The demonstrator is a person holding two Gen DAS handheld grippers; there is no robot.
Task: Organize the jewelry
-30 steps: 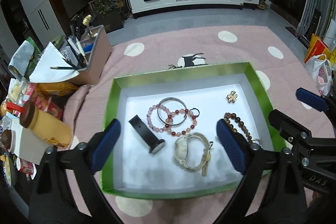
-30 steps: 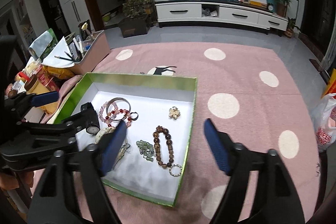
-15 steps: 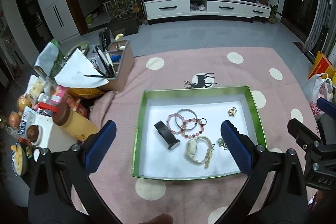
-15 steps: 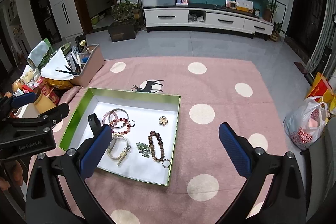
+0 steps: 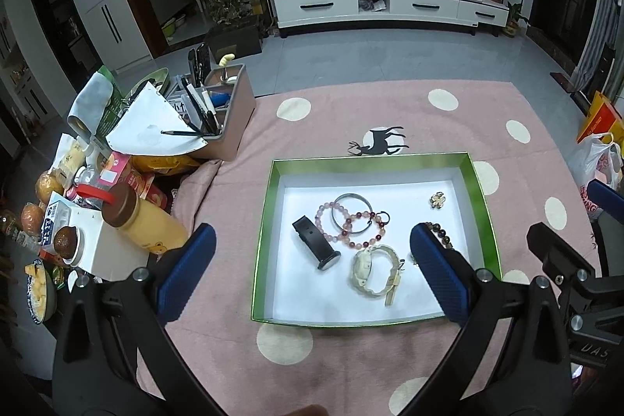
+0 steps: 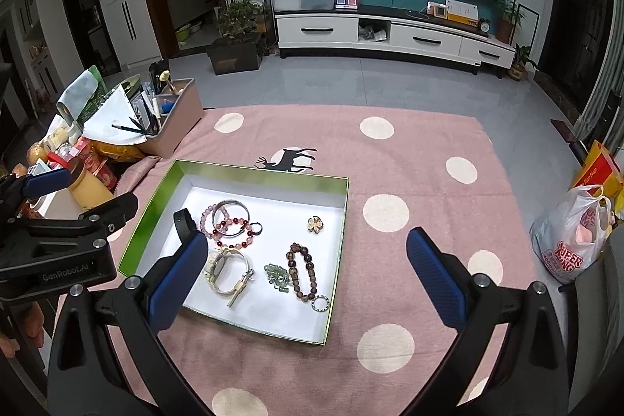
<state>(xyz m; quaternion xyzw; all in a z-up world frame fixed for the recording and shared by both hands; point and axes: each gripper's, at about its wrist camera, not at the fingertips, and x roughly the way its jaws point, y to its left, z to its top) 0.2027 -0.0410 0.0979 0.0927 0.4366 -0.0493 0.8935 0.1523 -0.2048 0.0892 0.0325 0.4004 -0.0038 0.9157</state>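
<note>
A green-rimmed white box (image 5: pixel 266 221) (image 6: pixel 335 248) sits on a pink dotted cloth. In it lie a black watch (image 5: pixel 314 246), a cream watch (image 5: pixel 374 271) (image 6: pixel 228 269), pink and red bead bracelets with a silver bangle (image 5: pixel 351 221) (image 6: pixel 230 221), a gold flower brooch (image 5: pixel 436 199) (image 6: pixel 314 223), a brown bead bracelet (image 6: pixel 302 269) and green beads (image 6: pixel 277 273). My left gripper (image 5: pixel 312 271) is open and empty, held high over the box's near side. My right gripper (image 6: pixel 304 277) is open and empty, above the box's right part.
A pink organiser with pens and paper (image 5: pixel 218 115) stands left of the box. Bottles, snacks and fruit (image 5: pixel 97 213) crowd the far left. A plastic bag (image 6: pixel 573 240) lies at the right. A TV cabinet (image 5: pixel 374 6) stands far behind.
Both grippers have risen and pulled back from the box, so it looks smaller and farther. Both stay open. The jewelry has not moved.
</note>
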